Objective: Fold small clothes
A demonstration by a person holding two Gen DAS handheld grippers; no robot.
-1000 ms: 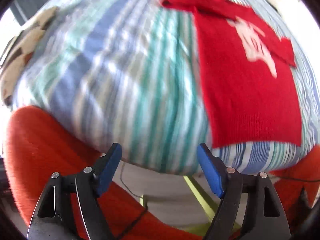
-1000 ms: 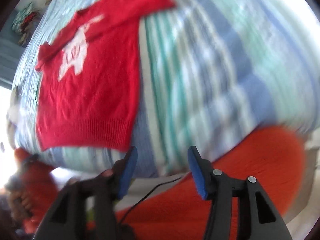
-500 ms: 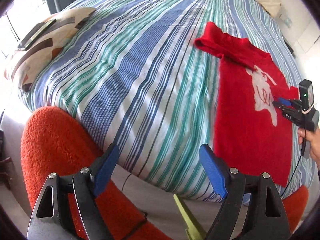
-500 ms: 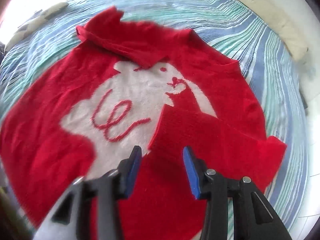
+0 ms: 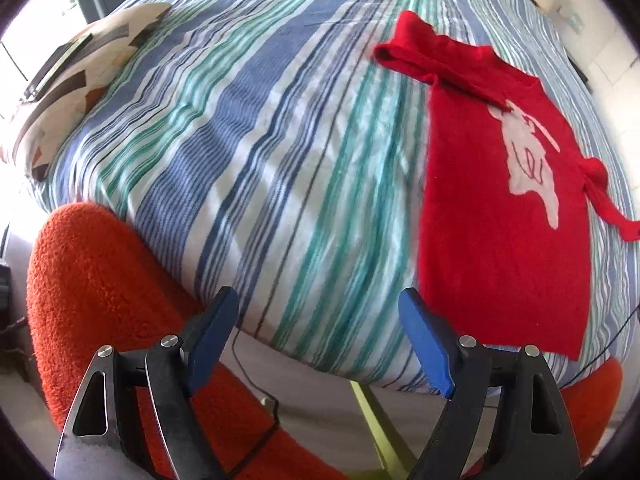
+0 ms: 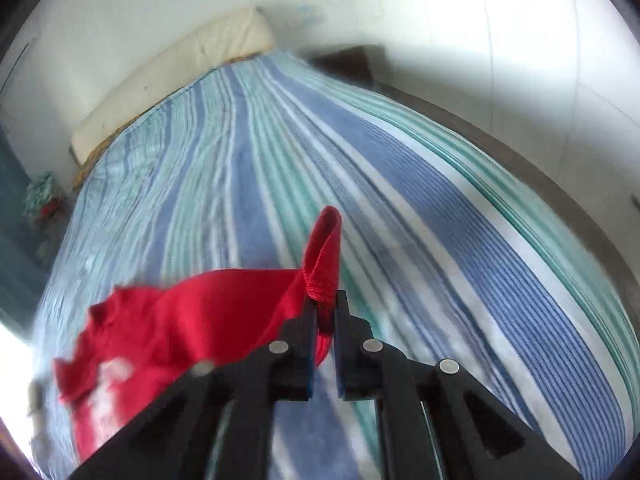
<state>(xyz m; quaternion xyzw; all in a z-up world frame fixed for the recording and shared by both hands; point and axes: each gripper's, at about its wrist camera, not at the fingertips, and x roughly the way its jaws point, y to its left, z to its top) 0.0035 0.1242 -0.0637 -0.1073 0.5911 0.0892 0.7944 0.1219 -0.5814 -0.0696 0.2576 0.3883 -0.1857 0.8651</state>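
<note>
Closed now around a sleeve of the red sweater point(image 6: 188, 320): right gripper point(image 6: 325, 322), fingers half apart over the folded-in sleeve half a second ago, since then drawn together, pinching a loop of red knit that stands up above the tips. Sleeve no longer folded across the white chest motif as before; pulled outward instead, trailing past the sweater's right edge onto the striped bedspread point(image 5: 248, 152) in the left wrist view. Probably an undoing of the earlier fold, or a re-lay of that sleeve for a neater one; folding set back a step, not advanced.

Left gripper point(image 5: 324, 344) spread wide, nothing between the fingers, hanging over the near edge of the bed, well apart from the garment, much as a second ago.

Red sweater lying on the bed's right half in the left wrist view, hem toward the near edge, body flat. Fine knit, bright red, white animal motif with a red scribble on the chest. Far sleeve folded across the shoulder; the other stretched out thin. Soft and limp, likely to sag and twist when lifted by one sleeve.
</note>
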